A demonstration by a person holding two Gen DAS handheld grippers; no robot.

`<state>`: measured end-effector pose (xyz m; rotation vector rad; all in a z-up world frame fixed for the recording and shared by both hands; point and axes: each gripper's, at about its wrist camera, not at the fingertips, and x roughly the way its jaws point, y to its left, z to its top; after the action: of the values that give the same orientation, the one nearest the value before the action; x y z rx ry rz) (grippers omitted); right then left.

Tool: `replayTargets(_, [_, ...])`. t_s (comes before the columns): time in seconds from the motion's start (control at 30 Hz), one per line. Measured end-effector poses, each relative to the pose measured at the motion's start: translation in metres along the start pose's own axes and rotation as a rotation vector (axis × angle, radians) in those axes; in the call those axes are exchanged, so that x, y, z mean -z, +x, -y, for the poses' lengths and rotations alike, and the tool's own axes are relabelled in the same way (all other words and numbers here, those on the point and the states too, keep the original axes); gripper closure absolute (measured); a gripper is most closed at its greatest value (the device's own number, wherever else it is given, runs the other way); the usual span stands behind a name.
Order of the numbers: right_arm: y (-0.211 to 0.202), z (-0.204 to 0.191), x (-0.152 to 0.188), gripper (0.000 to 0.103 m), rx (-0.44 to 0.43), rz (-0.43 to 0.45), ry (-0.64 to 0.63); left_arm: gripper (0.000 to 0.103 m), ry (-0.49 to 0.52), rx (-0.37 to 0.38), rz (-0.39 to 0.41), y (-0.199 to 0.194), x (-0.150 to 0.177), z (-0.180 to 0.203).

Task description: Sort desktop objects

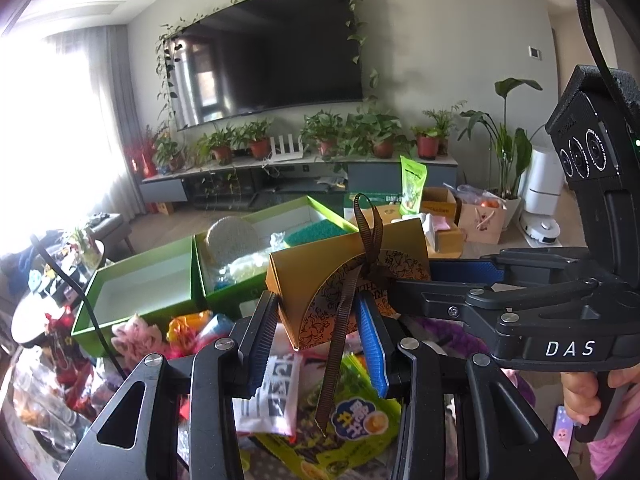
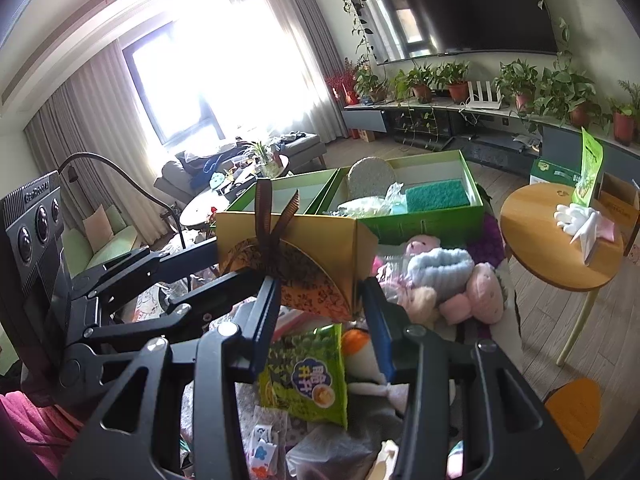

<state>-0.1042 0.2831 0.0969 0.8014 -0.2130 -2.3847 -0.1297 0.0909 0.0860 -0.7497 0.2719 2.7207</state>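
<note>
Both tongs clamped on gift box: left tongs one end, right tongs other. Keep level, mind dangling ribbon, aim for empty green box.

left claw: black linkage arms, silver screws, blue ribbed pads
right claw: black, white "DAS" lettering, three-lens camera block, black cable
sleeve: pink
</note>
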Motion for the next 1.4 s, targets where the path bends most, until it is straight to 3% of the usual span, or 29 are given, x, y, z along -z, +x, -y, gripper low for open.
replayTargets(1.07, [0.034,0.034,-0.081,0.06,0.034,0.038,-0.067,0.062,0.033,-0.005,0.061,0.059,-0.068,-0.028])
replayTargets(1.4, [0.053,0.05,-0.108,0.06,0.052,0.035,-0.093,0.062,0.039,-0.003,0.03,0.093,-0.094,-0.037])
